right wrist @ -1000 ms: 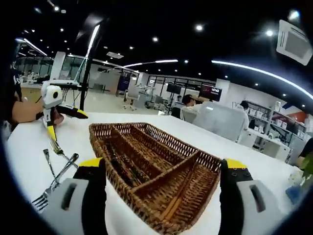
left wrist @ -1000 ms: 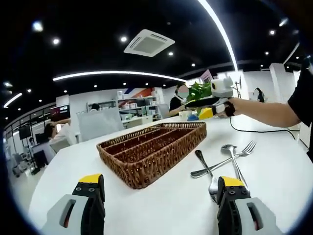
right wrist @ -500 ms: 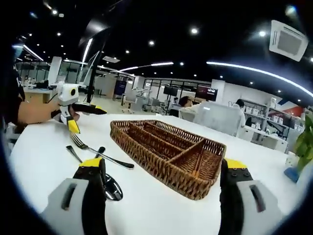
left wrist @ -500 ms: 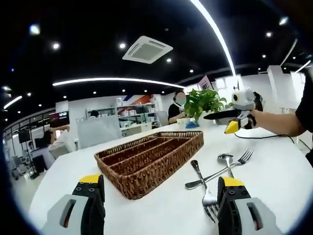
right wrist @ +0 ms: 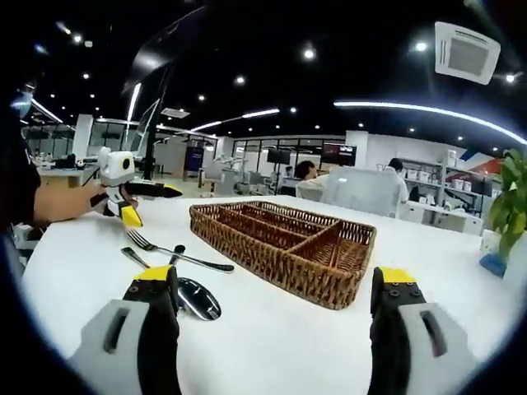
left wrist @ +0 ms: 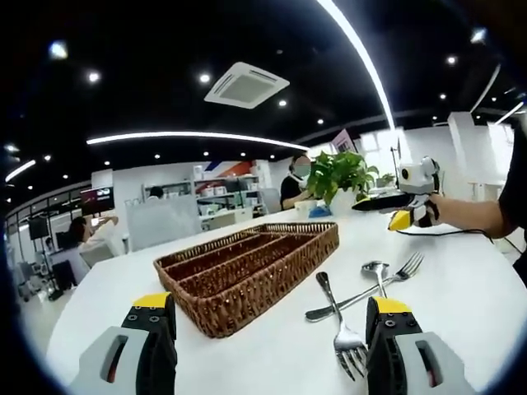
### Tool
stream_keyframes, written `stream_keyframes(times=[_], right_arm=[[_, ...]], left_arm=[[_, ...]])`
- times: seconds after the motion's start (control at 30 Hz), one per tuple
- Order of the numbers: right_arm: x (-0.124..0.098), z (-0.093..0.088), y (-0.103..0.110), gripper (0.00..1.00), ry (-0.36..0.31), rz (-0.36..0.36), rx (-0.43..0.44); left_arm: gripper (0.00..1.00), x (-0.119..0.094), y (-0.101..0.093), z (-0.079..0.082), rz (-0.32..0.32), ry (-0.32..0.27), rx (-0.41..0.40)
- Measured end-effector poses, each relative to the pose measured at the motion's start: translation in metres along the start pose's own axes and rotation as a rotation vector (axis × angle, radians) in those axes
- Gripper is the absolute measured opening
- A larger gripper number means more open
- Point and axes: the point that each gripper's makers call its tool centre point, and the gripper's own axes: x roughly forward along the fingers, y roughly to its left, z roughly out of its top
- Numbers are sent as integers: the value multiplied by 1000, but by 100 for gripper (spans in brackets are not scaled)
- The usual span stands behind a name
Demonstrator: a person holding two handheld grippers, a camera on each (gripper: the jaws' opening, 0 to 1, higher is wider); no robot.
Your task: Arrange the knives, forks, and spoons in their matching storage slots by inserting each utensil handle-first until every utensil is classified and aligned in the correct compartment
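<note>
Both cameras are dropping lower toward the white table (left wrist: 478,288), jaws of left gripper (left wrist: 263,346) and right gripper (right wrist: 268,317) gaping empty, probably lining up on the loose silver forks and spoons (left wrist: 362,288) beside the brown wicker divided tray (right wrist: 284,239).

In the left gripper view, the basket (left wrist: 247,267) sits on the tabletop (left wrist: 461,296) with a fork (left wrist: 342,337), a spoon (left wrist: 375,269) and another fork (left wrist: 362,290) lying crossed to its right. A plant (left wrist: 339,173) stands behind them.
</note>
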Motion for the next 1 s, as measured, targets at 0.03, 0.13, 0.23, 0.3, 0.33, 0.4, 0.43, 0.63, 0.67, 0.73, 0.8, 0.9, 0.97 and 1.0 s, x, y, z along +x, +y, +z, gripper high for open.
stream_keyframes(times=[0.03, 0.13, 0.23, 0.3, 0.33, 0.4, 0.43, 0.63, 0.67, 0.73, 0.8, 0.9, 0.97, 1.0], right_arm=[[1, 0, 3, 100, 2, 6, -8], [3, -3, 6, 100, 17, 7, -25], [1, 0, 5, 100, 4, 1, -19], [1, 0, 6, 100, 1, 3, -7], [1, 0, 6, 100, 0, 2, -5], [1, -1, 6, 100, 3, 1, -10], [1, -1, 6, 100, 5, 1, -8], [0, -3, 5, 100, 8, -2, -10], [0, -3, 5, 100, 8, -3, -9], [0, -2, 4, 100, 3, -6, -8], [0, -2, 3, 100, 4, -6, -7], [0, -2, 3, 100, 5, -7, -6], [1, -4, 5, 100, 10, 0, -6], [1, -4, 5, 100, 13, 1, -8]], left_arm=[[100, 0, 0, 0, 0, 0, 2], [100, 0, 1, 0, 6, 0, 0], [100, -2, 4, 2, 16, -5, 1], [100, -4, 4, 4, 15, -12, -4], [100, -4, 4, 4, 17, -12, -3], [100, -4, 4, 5, 16, -13, -4], [100, -4, 4, 5, 15, -13, -7], [100, -2, 1, 1, 4, 6, 1], [100, -2, 1, 1, 3, 8, 2], [100, -1, -1, -2, -3, 22, 7], [100, -1, -2, -4, -6, 31, 11], [100, 0, -3, -5, -14, 38, 12], [100, 2, -9, -11, -36, 71, 25], [100, 2, -10, -12, -38, 76, 27]])
